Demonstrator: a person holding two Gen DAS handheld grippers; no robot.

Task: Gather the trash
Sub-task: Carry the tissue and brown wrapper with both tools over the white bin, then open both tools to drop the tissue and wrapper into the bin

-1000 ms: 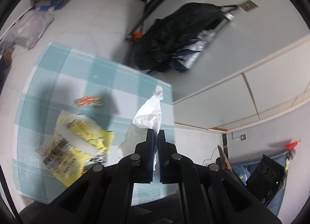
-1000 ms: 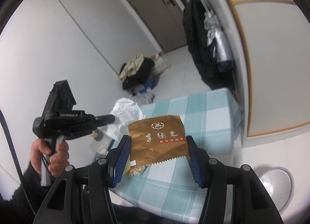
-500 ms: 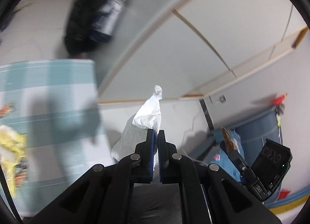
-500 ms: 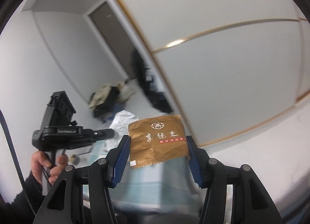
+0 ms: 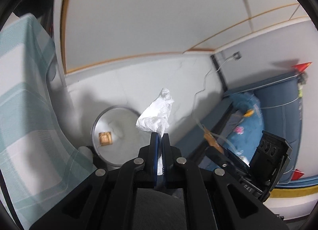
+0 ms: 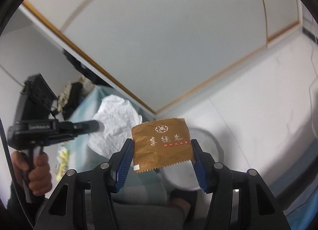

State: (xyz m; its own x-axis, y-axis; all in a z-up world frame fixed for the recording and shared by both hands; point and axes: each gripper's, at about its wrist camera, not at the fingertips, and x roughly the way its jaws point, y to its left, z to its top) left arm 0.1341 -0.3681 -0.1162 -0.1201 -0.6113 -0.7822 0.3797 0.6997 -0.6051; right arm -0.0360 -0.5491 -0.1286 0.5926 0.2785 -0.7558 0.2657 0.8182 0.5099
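Left gripper (image 5: 160, 137), jaws pinched on a crumpled white tissue (image 5: 157, 115), hangs near the round white waste bin (image 5: 103, 114), presumably for dropping. Right gripper (image 6: 162, 155) clamps a flat golden-brown foil snack wrapper (image 6: 162, 144) edgewise; another golden wrapper (image 5: 105, 138) lies inside the bin.

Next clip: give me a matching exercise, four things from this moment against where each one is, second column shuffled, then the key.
Things
1. white tissue
2. large gold wrapper
3. small gold wrapper
4. checked cloth

Places
A. lying inside the round bin
B. draped over the table at the left of the left wrist view
C. pinched in the shut left claw
D. spanning the gap between the pads of the right claw

Pairs: 1-C, 2-D, 3-A, 4-B
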